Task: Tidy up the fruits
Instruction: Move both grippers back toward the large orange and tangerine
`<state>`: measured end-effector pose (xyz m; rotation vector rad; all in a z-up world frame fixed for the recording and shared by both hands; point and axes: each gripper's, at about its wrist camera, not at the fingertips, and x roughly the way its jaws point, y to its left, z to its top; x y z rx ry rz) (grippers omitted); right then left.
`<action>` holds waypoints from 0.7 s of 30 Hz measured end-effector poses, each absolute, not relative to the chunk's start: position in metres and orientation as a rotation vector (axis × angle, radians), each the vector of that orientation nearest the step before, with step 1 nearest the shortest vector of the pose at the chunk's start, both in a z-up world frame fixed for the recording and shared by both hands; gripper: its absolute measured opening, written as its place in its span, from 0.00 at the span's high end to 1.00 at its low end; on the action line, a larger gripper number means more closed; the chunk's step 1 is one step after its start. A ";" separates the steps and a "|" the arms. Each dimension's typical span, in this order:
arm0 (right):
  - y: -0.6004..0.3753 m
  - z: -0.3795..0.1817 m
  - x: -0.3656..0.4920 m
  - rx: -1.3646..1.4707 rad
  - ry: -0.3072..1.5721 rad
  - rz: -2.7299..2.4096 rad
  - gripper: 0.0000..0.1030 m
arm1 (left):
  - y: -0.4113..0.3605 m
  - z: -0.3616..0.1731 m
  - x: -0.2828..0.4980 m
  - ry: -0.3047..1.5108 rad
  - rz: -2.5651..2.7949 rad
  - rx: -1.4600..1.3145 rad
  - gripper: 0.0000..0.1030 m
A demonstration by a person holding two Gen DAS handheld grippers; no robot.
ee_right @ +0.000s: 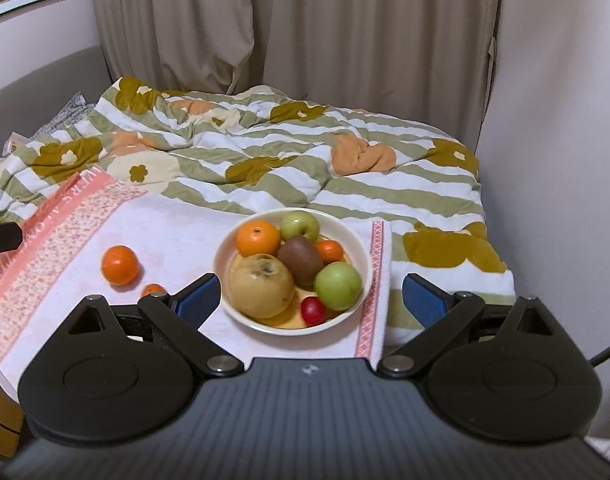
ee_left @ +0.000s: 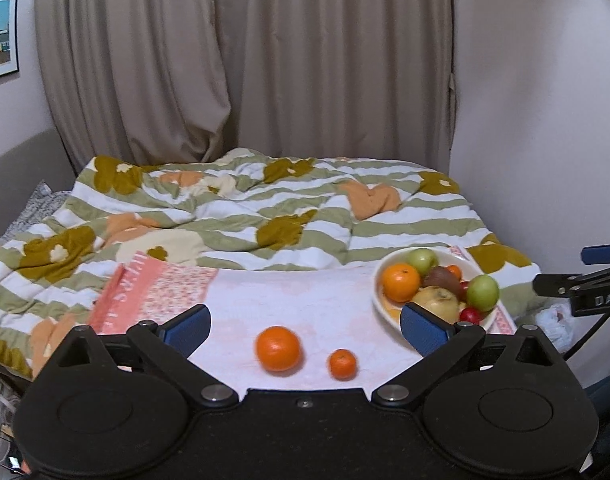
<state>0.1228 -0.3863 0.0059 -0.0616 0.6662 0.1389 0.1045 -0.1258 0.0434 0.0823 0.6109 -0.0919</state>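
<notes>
- Left gripper [ee_left: 303, 326]: jaws spread wide, nothing between the blue pads [ee_left: 187, 326]; held above the cloth, clear of all fruit.
- Right gripper [ee_right: 311, 300]: jaws also wide apart and empty; its blue pads [ee_right: 199, 298] frame the bowl in the lower middle of the right wrist view without touching it.
- Big orange [ee_left: 277, 349] and small orange [ee_left: 342, 364] lie loose on the cloth, bottom centre of the left wrist view, near each other but apart; both a little blurred.
- Bowl [ee_right: 357, 248], cream coloured, sits on the right end of the cloth [ee_right: 177, 232]; in the left wrist view it is at middle right.
- In the bowl: an orange [ee_right: 258, 237], two green apples [ee_right: 338, 286], a brown kiwi [ee_right: 299, 258], a yellowish pear-like fruit [ee_right: 261, 284], a small red fruit [ee_right: 313, 310], and a small orange [ee_right: 330, 251] at the back.
- Cloth is pale pink with a darker patterned border at the left, spread over a striped, flowered quilt [ee_right: 265, 152].
- Behind: beige curtains [ee_left: 245, 60] across the upper frame, a picture [ee_left: 1, 34] at upper left on the wall.
</notes>
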 end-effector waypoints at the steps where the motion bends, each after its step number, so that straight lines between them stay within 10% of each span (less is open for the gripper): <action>1: -0.382 0.007 0.121 -0.059 0.667 0.138 0.00 | -0.120 0.043 0.103 0.609 -0.089 0.087 0.00; 21: -0.251 -0.023 0.114 0.006 0.772 -0.065 0.00 | -0.008 0.000 0.151 0.659 -0.327 0.221 0.00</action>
